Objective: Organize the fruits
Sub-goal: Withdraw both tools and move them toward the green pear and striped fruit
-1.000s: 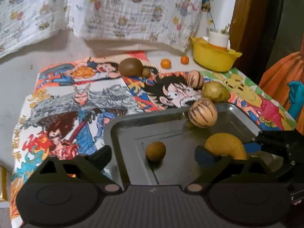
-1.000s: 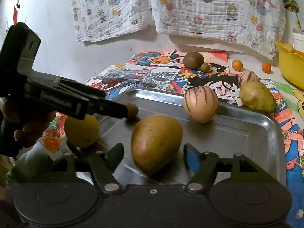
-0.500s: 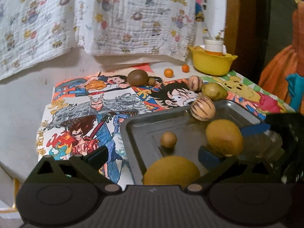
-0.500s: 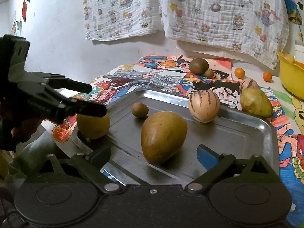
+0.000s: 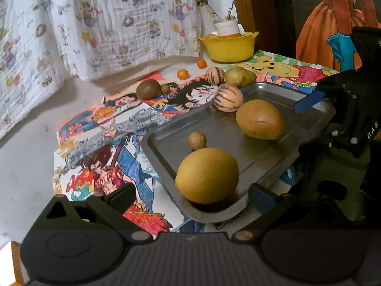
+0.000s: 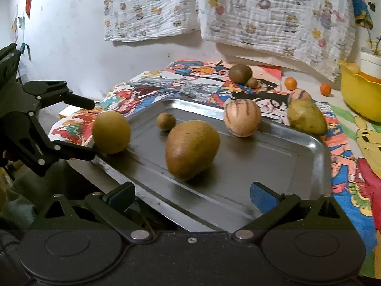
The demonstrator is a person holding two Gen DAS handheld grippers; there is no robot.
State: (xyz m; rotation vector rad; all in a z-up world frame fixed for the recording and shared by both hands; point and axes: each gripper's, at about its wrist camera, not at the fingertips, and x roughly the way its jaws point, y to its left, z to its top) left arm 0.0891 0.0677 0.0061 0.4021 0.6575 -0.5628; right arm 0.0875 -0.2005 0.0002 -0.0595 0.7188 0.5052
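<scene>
Four fruits sit on the tray (image 6: 309, 157) at frame centre; six more (image 6: 240, 72) wait on the cloth, upper right. Both the left gripper (image 5: 190, 194) and right gripper (image 6: 193, 194) gape wide, holding nothing.

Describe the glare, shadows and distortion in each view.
Left wrist view: fisheye bends the metal tray; the round yellow fruit casts a dark shadow underneath. Right wrist view: pale glare streaks the tray's far rim; corners vignette black.
</scene>
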